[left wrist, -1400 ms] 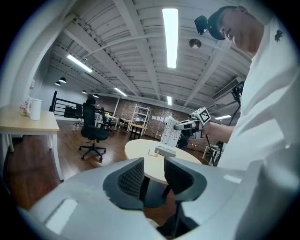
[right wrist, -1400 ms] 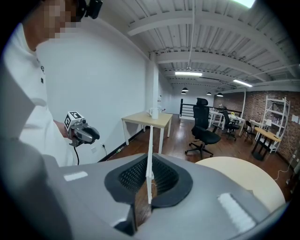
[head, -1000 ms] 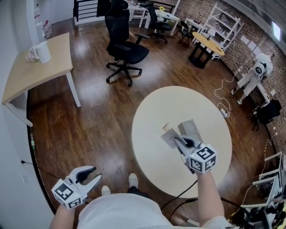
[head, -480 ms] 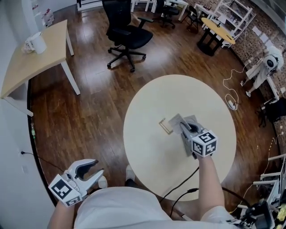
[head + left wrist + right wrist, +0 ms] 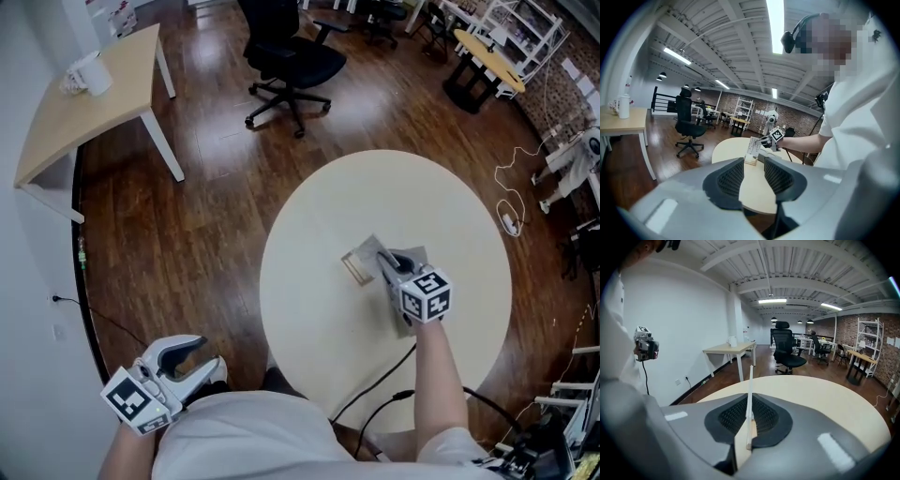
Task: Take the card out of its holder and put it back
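My right gripper (image 5: 383,260) is over the middle of the round cream table (image 5: 450,206), shut on a thin grey-white card (image 5: 369,250). Seen along the jaws, the card (image 5: 749,390) stands edge-on between the pads. The small wooden holder (image 5: 355,270) lies on the table right below the card. From the left gripper view, the card (image 5: 752,145) rises upright from the holder (image 5: 750,161); I cannot tell whether it sits in the slot. My left gripper (image 5: 190,360) hangs open and empty off the table at the lower left, beside the person's white shirt.
A black office chair (image 5: 291,56) stands on the dark wood floor beyond the table. A light wooden desk (image 5: 89,108) with a white mug (image 5: 91,73) is at the far left. A black cable (image 5: 375,384) trails from the right gripper over the table's near edge.
The right gripper has turned and carried the card from beside the holder to right over it, staying shut. The head view has shifted. The left gripper has barely moved.
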